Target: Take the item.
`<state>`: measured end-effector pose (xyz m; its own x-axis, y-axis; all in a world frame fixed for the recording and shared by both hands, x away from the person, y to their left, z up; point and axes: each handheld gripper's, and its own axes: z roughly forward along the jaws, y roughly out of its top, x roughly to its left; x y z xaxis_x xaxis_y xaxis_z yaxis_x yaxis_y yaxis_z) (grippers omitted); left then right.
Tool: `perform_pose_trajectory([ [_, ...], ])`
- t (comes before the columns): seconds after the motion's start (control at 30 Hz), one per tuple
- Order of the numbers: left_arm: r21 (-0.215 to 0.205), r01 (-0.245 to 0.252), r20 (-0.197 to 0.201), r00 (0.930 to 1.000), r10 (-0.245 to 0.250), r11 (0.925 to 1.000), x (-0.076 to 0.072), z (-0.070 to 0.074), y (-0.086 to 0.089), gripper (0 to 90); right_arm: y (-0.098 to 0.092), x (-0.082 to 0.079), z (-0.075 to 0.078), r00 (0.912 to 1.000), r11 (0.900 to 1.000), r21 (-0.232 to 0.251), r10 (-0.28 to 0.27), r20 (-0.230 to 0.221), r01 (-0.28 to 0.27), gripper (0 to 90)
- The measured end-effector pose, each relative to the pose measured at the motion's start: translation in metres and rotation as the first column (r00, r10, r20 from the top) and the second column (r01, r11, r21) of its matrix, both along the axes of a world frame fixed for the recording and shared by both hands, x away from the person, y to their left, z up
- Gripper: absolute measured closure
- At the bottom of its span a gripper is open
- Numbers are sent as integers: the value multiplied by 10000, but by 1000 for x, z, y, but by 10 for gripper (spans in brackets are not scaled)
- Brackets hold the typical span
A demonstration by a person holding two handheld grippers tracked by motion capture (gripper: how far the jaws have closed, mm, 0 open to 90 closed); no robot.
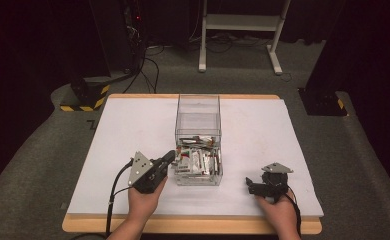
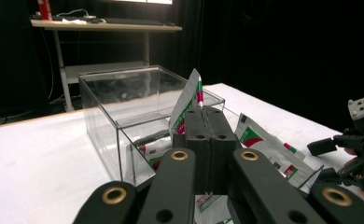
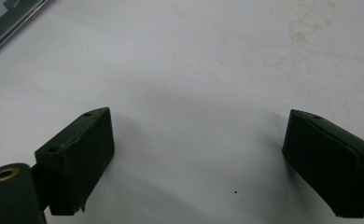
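Now, with your left gripper (image 2: 203,122) clenched on a sachet (image 2: 188,99) at the clear box's (image 1: 198,137) left wall, left of centre in the high view, lift straight up clear of the rim while your right gripper (image 3: 196,158) rests released at lower right.
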<state>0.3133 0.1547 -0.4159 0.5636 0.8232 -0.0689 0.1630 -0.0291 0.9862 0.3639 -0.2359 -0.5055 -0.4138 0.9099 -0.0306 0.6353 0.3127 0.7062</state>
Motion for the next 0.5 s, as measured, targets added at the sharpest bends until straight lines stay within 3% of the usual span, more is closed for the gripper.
perform_pose_trajectory([
  [0.5,-267,-223,285,9993,231,9994,-3,10,14,896,0,0,0,10000,10000,-11,23,12,-23,89],
])
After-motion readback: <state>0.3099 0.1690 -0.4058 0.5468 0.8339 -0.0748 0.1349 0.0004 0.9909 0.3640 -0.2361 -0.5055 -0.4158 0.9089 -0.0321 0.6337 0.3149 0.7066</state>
